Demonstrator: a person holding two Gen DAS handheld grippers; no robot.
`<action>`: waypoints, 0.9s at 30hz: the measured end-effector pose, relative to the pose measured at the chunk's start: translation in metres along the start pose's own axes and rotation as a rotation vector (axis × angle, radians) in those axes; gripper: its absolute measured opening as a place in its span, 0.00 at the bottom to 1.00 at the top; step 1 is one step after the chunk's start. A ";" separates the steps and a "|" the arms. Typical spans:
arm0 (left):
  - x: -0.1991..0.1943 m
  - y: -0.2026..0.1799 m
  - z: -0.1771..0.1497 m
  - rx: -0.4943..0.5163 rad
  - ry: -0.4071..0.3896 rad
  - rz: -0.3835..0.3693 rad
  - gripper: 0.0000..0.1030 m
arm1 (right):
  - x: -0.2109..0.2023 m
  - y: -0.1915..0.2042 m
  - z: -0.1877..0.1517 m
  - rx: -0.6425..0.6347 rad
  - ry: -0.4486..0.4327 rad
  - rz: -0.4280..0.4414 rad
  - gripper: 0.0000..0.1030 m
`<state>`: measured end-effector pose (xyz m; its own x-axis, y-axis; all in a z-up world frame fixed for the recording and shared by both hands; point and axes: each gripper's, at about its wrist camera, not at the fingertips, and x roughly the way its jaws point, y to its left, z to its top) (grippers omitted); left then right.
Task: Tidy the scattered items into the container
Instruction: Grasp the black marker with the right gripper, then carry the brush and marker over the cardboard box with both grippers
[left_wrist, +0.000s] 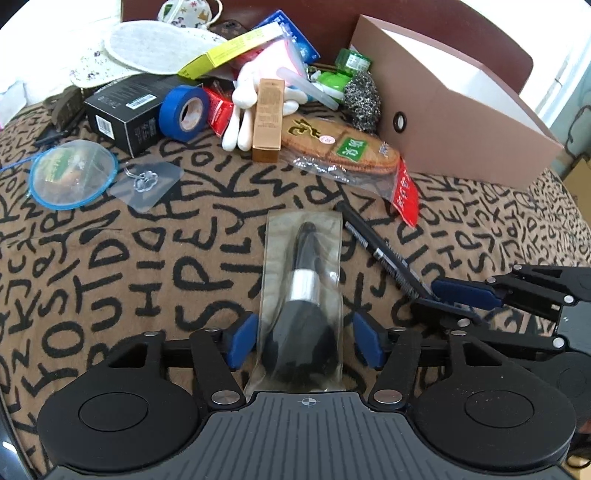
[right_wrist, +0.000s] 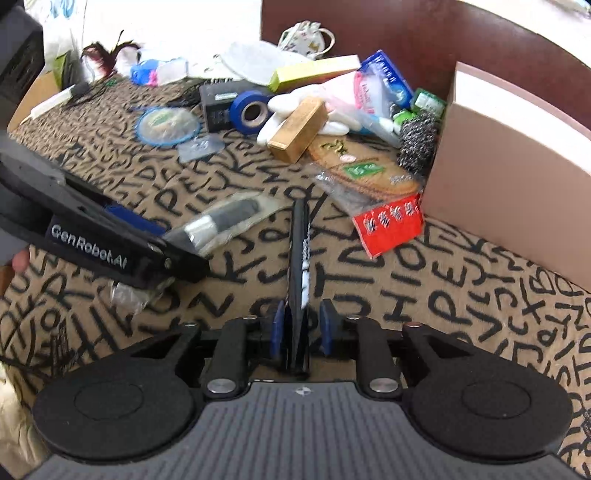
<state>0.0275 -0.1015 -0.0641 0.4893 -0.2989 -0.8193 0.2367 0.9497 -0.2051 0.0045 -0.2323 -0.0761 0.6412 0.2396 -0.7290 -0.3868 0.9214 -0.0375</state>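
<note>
At the lower centre of my left wrist view lies the makeup brush, sealed in a clear sleeve on the lettered cloth. My left gripper straddles its bristle end with the blue pads wide, each just clear of the sleeve. To the right, a black pen runs diagonally down into my right gripper. In the right wrist view that gripper has narrow fingers with the pen between them; the left pad touches it, the right shows a gap, so I cannot tell if it is clamped. The brown container stands at the upper right, with clutter piled left of it: blue tape, a gold box, white gloves and a steel scourer.
</note>
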 end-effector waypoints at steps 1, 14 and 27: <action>0.002 0.000 0.002 -0.002 0.003 0.002 0.74 | 0.002 0.000 0.002 0.003 -0.008 0.001 0.32; 0.016 -0.014 0.012 0.067 0.014 0.028 0.65 | 0.018 0.001 0.009 0.010 0.000 0.015 0.29; 0.006 -0.024 0.017 0.065 0.014 -0.008 0.45 | 0.009 -0.006 0.006 0.061 -0.049 0.042 0.15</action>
<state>0.0391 -0.1275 -0.0547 0.4760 -0.3044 -0.8251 0.2946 0.9392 -0.1766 0.0161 -0.2339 -0.0782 0.6575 0.2917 -0.6947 -0.3741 0.9267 0.0351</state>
